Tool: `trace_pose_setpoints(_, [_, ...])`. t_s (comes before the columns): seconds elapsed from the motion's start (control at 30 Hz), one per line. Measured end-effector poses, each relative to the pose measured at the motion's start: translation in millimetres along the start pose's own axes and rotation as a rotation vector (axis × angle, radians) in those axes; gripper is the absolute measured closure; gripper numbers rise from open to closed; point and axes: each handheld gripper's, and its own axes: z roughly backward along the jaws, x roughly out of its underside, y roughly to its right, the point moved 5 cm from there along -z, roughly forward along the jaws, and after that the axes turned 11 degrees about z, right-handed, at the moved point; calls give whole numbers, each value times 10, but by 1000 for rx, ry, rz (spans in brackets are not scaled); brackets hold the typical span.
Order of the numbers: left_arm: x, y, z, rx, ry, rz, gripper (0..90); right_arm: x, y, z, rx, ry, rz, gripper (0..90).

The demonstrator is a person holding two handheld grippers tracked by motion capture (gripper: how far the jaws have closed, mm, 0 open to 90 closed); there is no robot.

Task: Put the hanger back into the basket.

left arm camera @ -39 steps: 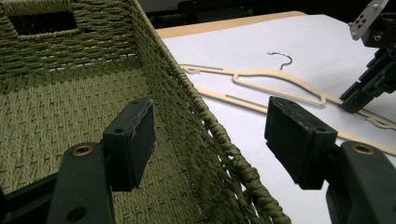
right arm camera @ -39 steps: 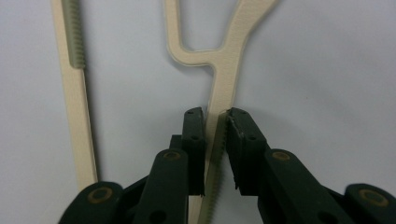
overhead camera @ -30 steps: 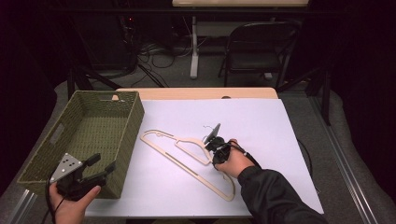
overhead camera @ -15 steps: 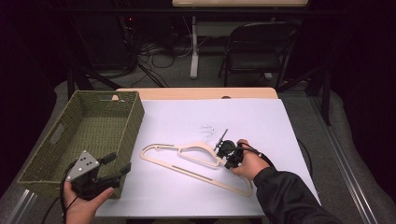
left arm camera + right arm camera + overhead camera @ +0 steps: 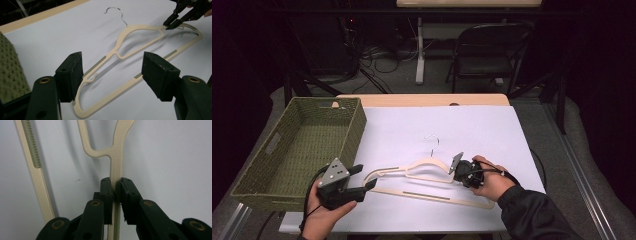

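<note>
The right hand-held gripper (image 5: 456, 163) pinches the hanger (image 5: 422, 168) on its right arm, jaws pressed against the cream plastic. The hanger lies near the front edge of the bench (image 5: 472, 125), on its white cover, hook pointing toward the far edge. The left hand-held gripper (image 5: 366, 179) hovers at the hanger's left end, jaws spread, holding nothing. A green basket (image 5: 272, 165) stands along the left edge.

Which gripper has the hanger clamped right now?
The right gripper: its jaws are shut on the hanger at the shoulder arm. The left gripper is open, jaws apart above the hanger's other end.
</note>
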Motion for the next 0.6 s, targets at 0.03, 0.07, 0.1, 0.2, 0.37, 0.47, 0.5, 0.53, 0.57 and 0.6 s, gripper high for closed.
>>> trace_pose_setpoints(0.03, [-13, 25, -82, 10, -28, -7, 330, 22, -4, 29, 26, 9, 23, 805])
trace_pose_setpoints(0.07, [-27, 34, -132, 15, -45, -20, 325, 29, -4, 38, 37, 10, 37, 805])
trace_pose_setpoints(0.1, [-27, 34, -132, 15, -45, -20, 318, 29, -4, 38, 37, 10, 37, 805])
trace_pose_setpoints(0.2, [-76, 62, -300, 43, -79, -18, 300, 65, -8, 74, 79, 11, 76, 805])
trace_pose_setpoints(0.37, [-104, 29, -539, 48, -115, -14, 283, 85, -9, 82, 108, 21, 98, 805])
trace_pose_setpoints(0.47, [-132, -6, -682, 64, -139, -5, 315, 93, -5, 89, 122, 24, 114, 805])
trace_pose_setpoints(0.5, [-136, -14, -715, 61, -145, 1, 317, 99, -7, 90, 126, 26, 111, 804])
trace_pose_setpoints(0.53, [-136, -14, -715, 61, -145, 1, 318, 99, -7, 90, 126, 26, 111, 804])
trace_pose_setpoints(0.57, [-137, -54, -808, 46, -173, 13, 317, 107, -7, 94, 129, 25, 121, 805])
trace_pose_setpoints(0.6, [-135, -68, -864, 60, -189, 26, 317, 108, -7, 92, 136, 31, 125, 805])
